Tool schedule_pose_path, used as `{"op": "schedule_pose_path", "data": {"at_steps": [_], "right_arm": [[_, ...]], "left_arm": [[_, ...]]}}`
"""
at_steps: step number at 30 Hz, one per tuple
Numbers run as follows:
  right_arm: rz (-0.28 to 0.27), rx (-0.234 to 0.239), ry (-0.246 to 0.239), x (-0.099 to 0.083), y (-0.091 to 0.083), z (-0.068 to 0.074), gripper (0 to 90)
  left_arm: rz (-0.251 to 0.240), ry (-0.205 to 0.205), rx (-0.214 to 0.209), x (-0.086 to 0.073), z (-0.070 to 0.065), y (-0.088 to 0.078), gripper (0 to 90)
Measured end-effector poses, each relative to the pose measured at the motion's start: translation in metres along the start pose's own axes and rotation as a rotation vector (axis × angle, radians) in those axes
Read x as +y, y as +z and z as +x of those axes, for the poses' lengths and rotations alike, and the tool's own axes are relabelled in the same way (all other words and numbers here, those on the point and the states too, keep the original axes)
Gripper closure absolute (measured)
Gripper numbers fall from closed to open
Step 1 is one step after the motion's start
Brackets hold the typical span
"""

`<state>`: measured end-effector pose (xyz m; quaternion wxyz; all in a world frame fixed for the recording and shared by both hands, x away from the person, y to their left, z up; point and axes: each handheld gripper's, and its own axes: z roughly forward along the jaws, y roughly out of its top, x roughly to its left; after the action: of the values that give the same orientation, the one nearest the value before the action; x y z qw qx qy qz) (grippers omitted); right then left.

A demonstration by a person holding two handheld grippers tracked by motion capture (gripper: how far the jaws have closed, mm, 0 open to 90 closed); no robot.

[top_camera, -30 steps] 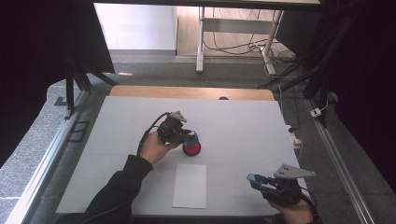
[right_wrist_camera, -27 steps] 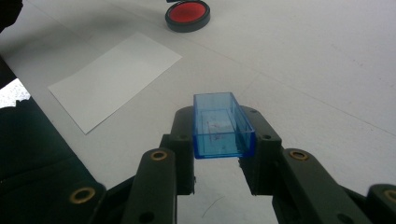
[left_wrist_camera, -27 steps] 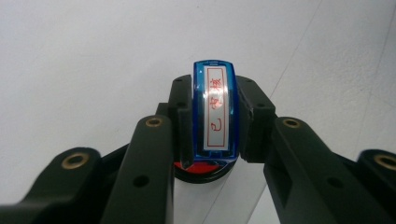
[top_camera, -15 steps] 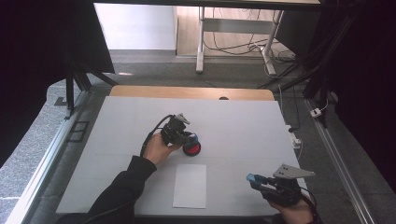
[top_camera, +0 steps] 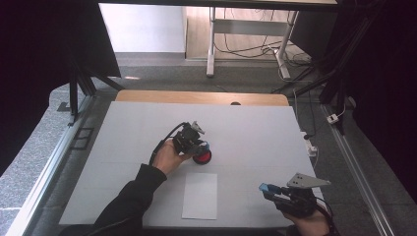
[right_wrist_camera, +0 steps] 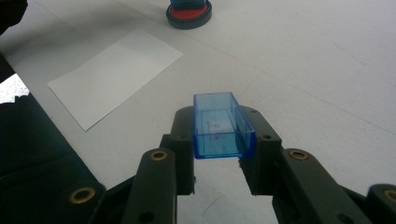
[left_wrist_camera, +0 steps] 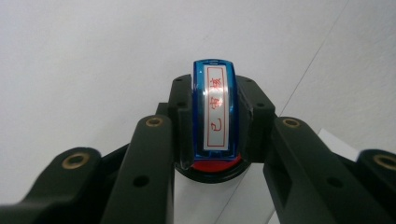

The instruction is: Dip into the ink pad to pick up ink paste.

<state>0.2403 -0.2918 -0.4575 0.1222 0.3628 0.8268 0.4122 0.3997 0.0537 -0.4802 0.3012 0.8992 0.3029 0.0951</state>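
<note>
Stamp: blue translucent plastic stamp with a white label in red characters [left_wrist_camera: 215, 109], clamped between the left gripper [top_camera: 193, 139] jaws, pressed on the round red ink pad in its black dish [top_camera: 202, 157], near the middle of the white table [top_camera: 255, 132].
Cap: blue clear plastic rectangular cap [right_wrist_camera: 220, 125], gripped by the right gripper [top_camera: 278, 191] near the table's front right corner.
Paper: white sheet [top_camera: 200, 195], by the front edge, just in front of the pad.
Advice: press straight down for even inking, lift vertically, then carry the stamp to the sheet without tilting it.
</note>
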Motion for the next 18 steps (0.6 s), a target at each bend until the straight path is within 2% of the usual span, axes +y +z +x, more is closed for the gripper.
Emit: {"op": "schedule_pose_path", "data": {"at_steps": [3,5,14,18], "right_arm": [[0.001,-0.002,-0.002,0.000,0.000,0.000,68.6],[0.001,-0.002,-0.003,0.000,0.000,0.000,68.6],[0.007,-0.001,-0.006,0.000,0.000,0.000,68.6],[0.008,0.000,-0.008,0.000,0.000,0.000,68.6]], "left_arm": [[0.009,0.018,0.024,0.001,-0.004,0.000,70.4],[0.008,0.014,0.023,0.001,-0.004,0.000,70.4],[-0.002,-0.055,-0.039,0.000,0.007,0.001,70.4],[-0.001,-0.067,-0.055,0.000,0.010,0.001,70.4]]}}
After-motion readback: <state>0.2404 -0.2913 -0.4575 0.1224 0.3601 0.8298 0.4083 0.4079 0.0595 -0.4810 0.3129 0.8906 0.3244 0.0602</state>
